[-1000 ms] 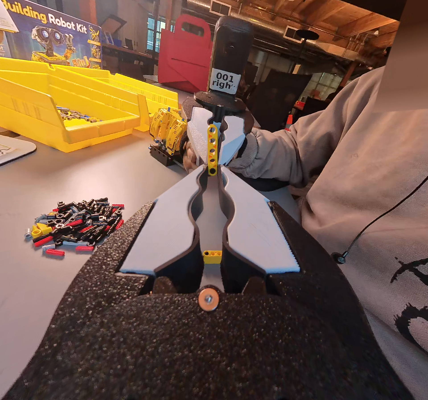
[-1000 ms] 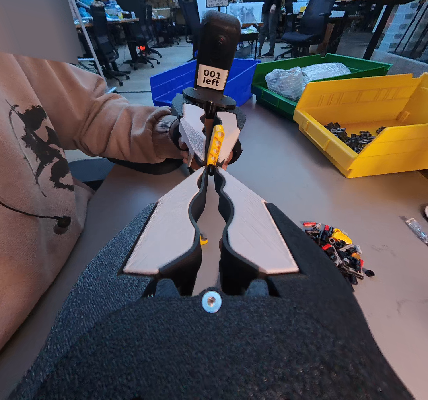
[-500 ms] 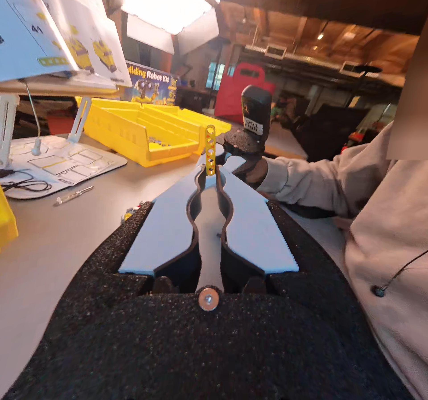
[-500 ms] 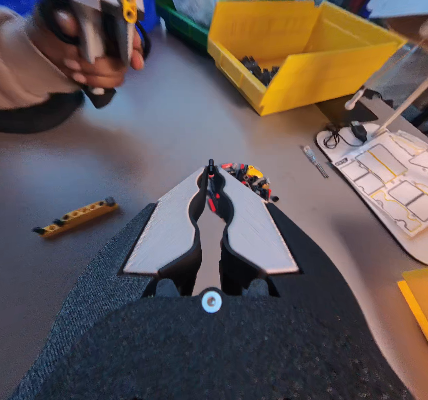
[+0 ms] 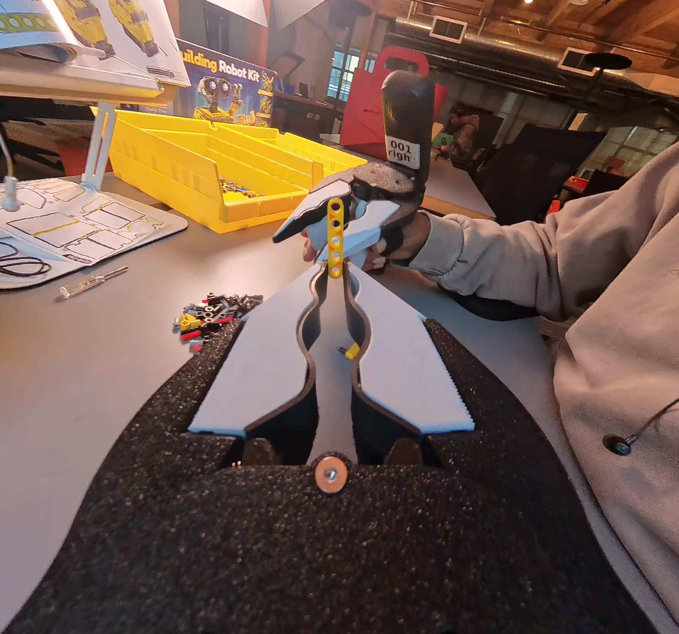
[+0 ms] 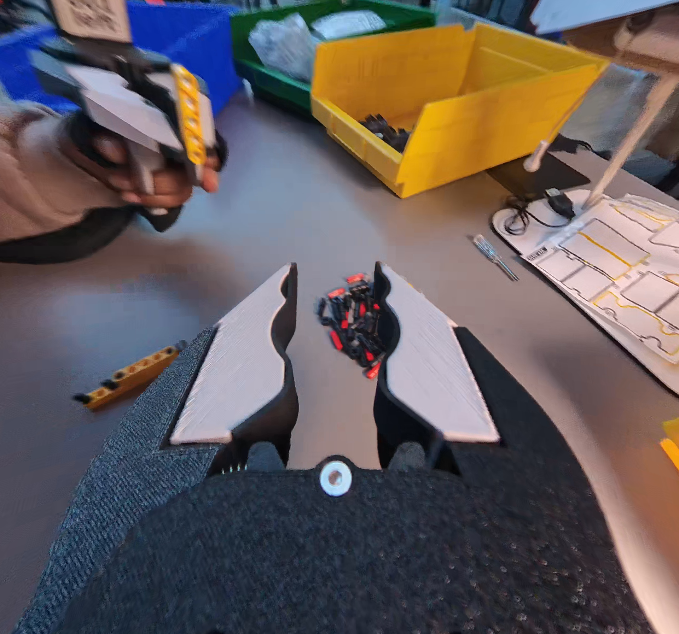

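My left gripper (image 5: 335, 272) is shut on the lower end of a yellow beam with holes (image 5: 336, 234), which stands upright above the table. In the right wrist view it (image 6: 172, 172) shows blurred at the upper left, with the beam (image 6: 189, 117) in it. My right gripper (image 6: 335, 267) is open and empty, just above a pile of small black and red pins (image 6: 352, 322) that lies between its fingers. The right gripper also shows in the left wrist view (image 5: 299, 247), behind the beam. A second yellow beam with black pins (image 6: 128, 377) lies on the table to the left.
Yellow bins (image 5: 220, 168) stand at the back; one (image 6: 441, 102) holds dark parts, beside a green bin (image 6: 294, 47) and a blue bin (image 6: 183, 40). A screwdriver (image 6: 494, 256), a white outlined mat (image 6: 606, 267) and a booklet stand (image 5: 99, 146) are nearby. The person's sleeve (image 5: 514, 249) crosses the right. Some 10 cm of space lies between my two pairs of fingers. The screwdriver (image 6: 494, 256) lies around 15 cm away from my right fingertips. My left wrist view (image 5: 102, 277) looks at it from another angle.
My right gripper has come away from the beam, swung down over the pin pile and opened. My left gripper stays shut on the yellow beam and has turned towards the bins.
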`<state>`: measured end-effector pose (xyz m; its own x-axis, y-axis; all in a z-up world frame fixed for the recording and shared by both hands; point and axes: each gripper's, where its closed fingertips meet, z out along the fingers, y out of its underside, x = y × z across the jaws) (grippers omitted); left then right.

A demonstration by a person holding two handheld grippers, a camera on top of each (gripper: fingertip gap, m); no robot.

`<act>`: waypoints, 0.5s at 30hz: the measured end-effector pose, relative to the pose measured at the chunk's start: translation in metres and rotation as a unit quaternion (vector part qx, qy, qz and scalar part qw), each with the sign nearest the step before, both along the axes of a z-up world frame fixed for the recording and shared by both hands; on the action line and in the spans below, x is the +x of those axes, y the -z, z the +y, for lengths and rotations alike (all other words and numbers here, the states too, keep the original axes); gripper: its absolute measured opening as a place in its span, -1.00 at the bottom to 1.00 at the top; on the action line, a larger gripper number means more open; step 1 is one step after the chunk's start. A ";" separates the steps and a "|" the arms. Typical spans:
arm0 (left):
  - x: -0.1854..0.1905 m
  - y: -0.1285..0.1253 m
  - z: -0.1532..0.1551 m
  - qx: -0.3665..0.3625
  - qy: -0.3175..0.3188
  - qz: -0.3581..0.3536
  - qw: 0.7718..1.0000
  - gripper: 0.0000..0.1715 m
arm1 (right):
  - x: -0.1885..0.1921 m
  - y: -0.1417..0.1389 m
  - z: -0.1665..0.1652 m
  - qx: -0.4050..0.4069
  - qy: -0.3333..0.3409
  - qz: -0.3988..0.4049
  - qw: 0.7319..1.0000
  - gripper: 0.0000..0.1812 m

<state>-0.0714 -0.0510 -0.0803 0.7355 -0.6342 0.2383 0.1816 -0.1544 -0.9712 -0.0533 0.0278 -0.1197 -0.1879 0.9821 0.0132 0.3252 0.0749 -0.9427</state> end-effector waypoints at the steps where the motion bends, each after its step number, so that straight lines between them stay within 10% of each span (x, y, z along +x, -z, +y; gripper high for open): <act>1: 0.004 0.002 -0.001 -0.003 0.009 0.003 1.000 -0.93 | 0.005 -0.011 -0.014 -0.024 -0.031 0.020 0.999 -0.56; 8: 0.035 0.033 0.000 -0.005 0.016 0.150 0.989 -0.93 | 0.027 -0.037 -0.075 -0.062 -0.166 0.047 0.983 -0.67; 15: 0.031 0.053 0.007 0.029 -0.045 0.325 0.944 -0.93 | 0.021 -0.016 -0.072 -0.026 -0.150 0.023 0.988 -0.72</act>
